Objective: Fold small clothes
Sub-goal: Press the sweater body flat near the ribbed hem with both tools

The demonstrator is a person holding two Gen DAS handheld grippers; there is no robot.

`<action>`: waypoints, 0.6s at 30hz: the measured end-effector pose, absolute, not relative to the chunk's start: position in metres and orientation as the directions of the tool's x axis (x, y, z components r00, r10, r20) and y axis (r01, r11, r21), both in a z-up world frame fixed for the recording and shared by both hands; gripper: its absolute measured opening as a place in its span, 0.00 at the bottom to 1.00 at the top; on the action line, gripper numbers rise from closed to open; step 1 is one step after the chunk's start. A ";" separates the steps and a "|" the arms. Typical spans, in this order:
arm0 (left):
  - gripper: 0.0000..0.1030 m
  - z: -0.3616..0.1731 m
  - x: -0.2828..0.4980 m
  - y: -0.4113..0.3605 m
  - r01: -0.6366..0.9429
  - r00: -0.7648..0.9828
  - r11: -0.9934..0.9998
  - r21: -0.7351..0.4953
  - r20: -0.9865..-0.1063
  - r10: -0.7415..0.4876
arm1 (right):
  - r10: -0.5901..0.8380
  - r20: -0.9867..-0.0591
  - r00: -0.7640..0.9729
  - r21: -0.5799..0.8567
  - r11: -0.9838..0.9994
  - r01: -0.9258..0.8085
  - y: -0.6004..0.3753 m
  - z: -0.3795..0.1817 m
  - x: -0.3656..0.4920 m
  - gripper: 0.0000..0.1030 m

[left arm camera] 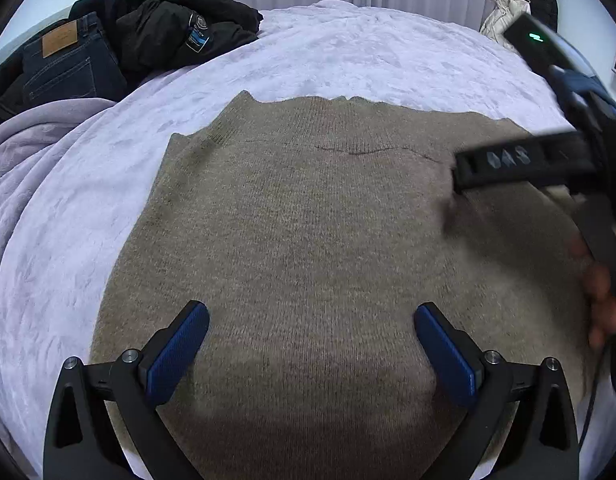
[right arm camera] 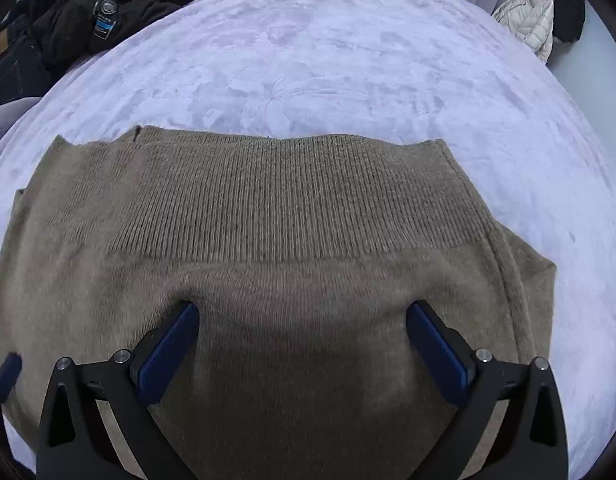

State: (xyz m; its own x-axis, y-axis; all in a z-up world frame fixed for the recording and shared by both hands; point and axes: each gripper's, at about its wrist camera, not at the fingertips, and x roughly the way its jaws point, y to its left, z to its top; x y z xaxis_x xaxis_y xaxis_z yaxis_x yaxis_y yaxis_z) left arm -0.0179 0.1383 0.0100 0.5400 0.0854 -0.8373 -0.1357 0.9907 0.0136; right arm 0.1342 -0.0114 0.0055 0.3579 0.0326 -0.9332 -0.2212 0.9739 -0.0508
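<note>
A brown knit sweater [left arm camera: 308, 220] lies flat on a bed covered by a lavender fleece blanket [left arm camera: 348, 52], its ribbed band [right arm camera: 267, 192] at the far edge. The left gripper [left arm camera: 312, 344] sits over the near part of the sweater, jaws spread wide, gripping nothing. The right gripper [right arm camera: 301, 340] is likewise wide open and empty, its fingertips [right arm camera: 185, 316] touching the knit. Dark jeans [left arm camera: 63, 64] and a black jacket [left arm camera: 167, 20] lie at the bed's far left corner.
</note>
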 end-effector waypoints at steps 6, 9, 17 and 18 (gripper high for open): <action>1.00 0.058 -0.017 0.141 -0.111 0.613 0.993 -0.031 -0.789 0.044 | 0.031 -0.908 0.418 -0.075 0.969 -0.235 -0.012 0.022 0.134 1.00; 1.00 0.064 0.032 0.147 -0.132 0.582 0.991 -0.036 -0.812 0.048 | 0.010 -0.873 0.488 -0.124 0.963 -0.240 -0.012 0.032 0.114 1.00; 1.00 0.005 0.093 0.150 -0.217 0.355 0.976 -0.016 -0.933 0.063 | 0.014 -0.893 0.450 -0.097 0.970 -0.222 -0.024 0.019 0.091 1.00; 1.00 0.006 0.082 0.146 -0.208 0.385 0.978 -0.007 -0.920 0.076 | 0.013 -0.893 0.449 -0.100 0.969 -0.227 -0.024 0.018 0.086 1.00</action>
State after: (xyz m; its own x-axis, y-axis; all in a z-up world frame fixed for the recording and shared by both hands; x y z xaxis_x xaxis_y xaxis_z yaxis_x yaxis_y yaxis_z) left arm 0.0818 0.1458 0.0064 0.3849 0.0756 -0.9199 -0.2080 0.9781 -0.0066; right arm 0.0861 -0.0243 0.0183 0.4495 0.0129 -0.8932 -0.2266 0.9688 -0.1001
